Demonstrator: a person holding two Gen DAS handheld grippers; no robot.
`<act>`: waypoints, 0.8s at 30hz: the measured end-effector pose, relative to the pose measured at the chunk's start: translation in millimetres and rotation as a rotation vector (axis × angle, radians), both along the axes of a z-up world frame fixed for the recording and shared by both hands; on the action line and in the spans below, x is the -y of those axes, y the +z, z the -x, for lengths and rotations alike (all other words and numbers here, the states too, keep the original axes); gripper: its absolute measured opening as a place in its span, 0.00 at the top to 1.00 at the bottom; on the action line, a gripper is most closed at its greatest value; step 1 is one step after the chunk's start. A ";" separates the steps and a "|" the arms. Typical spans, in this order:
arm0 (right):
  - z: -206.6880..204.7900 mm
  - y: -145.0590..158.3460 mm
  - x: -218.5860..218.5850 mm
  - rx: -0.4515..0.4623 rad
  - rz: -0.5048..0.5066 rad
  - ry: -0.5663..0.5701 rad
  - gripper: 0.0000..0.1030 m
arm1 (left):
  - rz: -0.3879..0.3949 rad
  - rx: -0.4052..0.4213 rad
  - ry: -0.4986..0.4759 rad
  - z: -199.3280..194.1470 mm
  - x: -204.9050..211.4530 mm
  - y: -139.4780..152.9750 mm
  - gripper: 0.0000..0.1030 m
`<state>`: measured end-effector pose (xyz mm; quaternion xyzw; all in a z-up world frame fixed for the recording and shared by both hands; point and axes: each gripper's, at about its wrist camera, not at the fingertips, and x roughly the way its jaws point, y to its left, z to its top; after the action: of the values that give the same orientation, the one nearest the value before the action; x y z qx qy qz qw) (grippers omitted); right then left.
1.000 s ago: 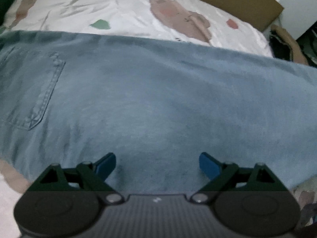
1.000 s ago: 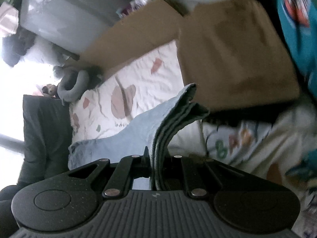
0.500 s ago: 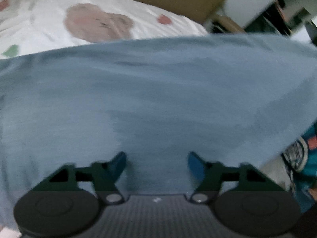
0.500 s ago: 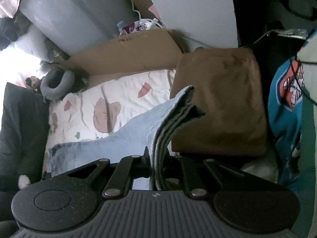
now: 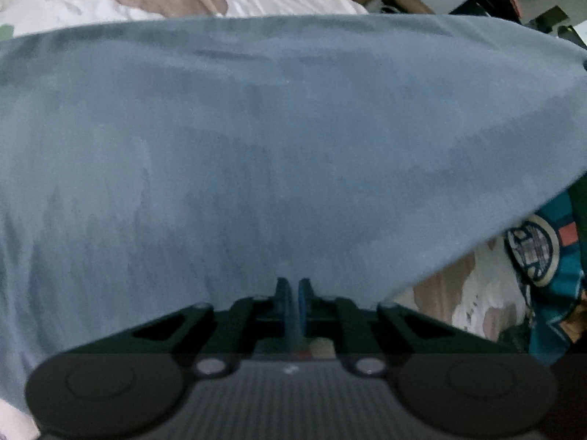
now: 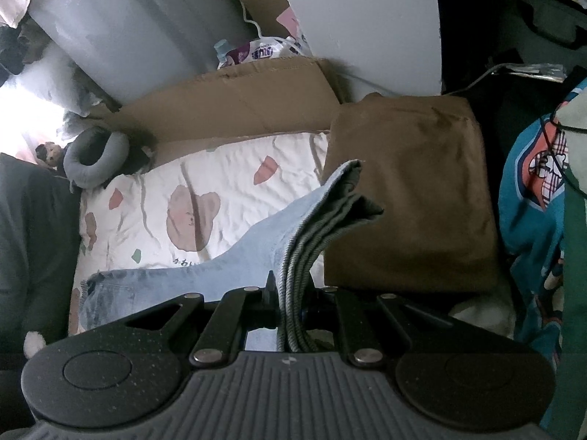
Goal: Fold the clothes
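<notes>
Denim, pale blue jeans (image 5: 279, 139), lies across the bear-print bed sheet (image 6: 205, 198). Your left tool (image 5: 292, 299) has pinched its near edge; your right tool (image 6: 293, 304) clamps the stacked leg hems, lifted ready to fold over.

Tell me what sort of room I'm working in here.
Most likely a lived-in bedroom, with the folding done on a bed: a white sheet printed with brown bears covers the surface, a grey U-shaped neck pillow lies at its far end, and a folded brown garment sits beside the blue denim jeans.
</notes>
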<state>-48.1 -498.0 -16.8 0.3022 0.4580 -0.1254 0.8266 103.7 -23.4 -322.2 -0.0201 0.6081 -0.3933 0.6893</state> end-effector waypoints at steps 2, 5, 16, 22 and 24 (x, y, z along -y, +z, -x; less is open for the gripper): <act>-1.9 -0.1 -3.2 -0.008 0.008 -0.001 0.92 | 0.006 -0.013 -0.021 7.6 -3.5 -1.0 0.95; -3.8 0.9 -8.8 -0.005 0.017 0.007 0.92 | 0.005 -0.022 -0.040 17.8 -6.5 -3.6 0.95; -0.9 5.5 -16.2 -0.006 0.021 0.011 0.92 | 0.005 0.004 0.063 -2.8 -8.7 -9.0 0.94; -4.7 4.8 -20.1 0.003 0.043 0.014 0.91 | 0.021 0.026 0.099 -20.3 0.4 -9.8 0.94; -6.5 5.5 -21.7 0.005 0.049 0.019 0.91 | 0.026 0.037 0.109 -27.2 3.4 -8.1 0.94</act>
<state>-41.6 -476.3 -11.2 0.2778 0.4557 -0.1281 0.8359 130.9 -26.8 -330.3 -0.0549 0.5881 -0.3636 0.7204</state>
